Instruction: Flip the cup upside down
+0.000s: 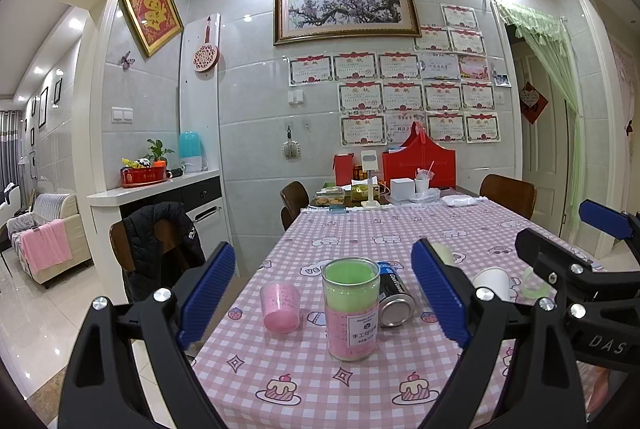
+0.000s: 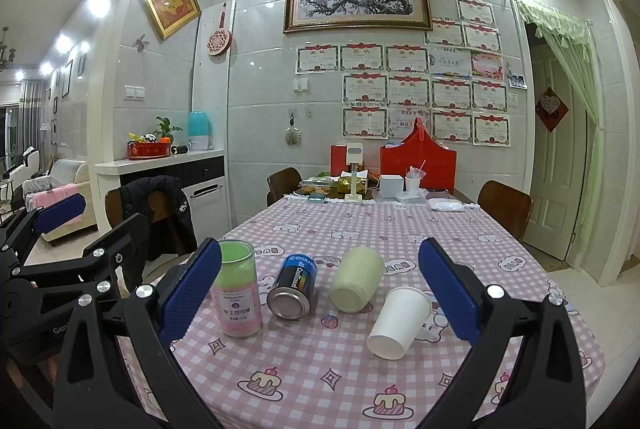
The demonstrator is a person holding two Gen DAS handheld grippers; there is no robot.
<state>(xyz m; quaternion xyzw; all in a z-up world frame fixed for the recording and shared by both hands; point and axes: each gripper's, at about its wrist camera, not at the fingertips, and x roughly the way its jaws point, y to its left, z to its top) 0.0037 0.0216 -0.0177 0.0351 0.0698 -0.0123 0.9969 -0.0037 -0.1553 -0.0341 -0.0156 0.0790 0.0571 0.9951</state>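
Currently white paper cup (image 2: pixel 398 321) lying on side on pink checked tablecloth (image 2: pixel 320 369), base toward camera, between spread fingers of right gripper (image 2: pixel 322 295), untouched. Left gripper (image 1: pixel 324 293) wide open, empty, framing upright clear jar with green-pink filling (image 1: pixel 351 313). Pale green cylinder (image 2: pixel 356 279) just beside cup.

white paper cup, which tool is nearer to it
Right. The right tool hangs open with the white cup lying between its fingers, near the right one. The left tool is open further left, around the jar.
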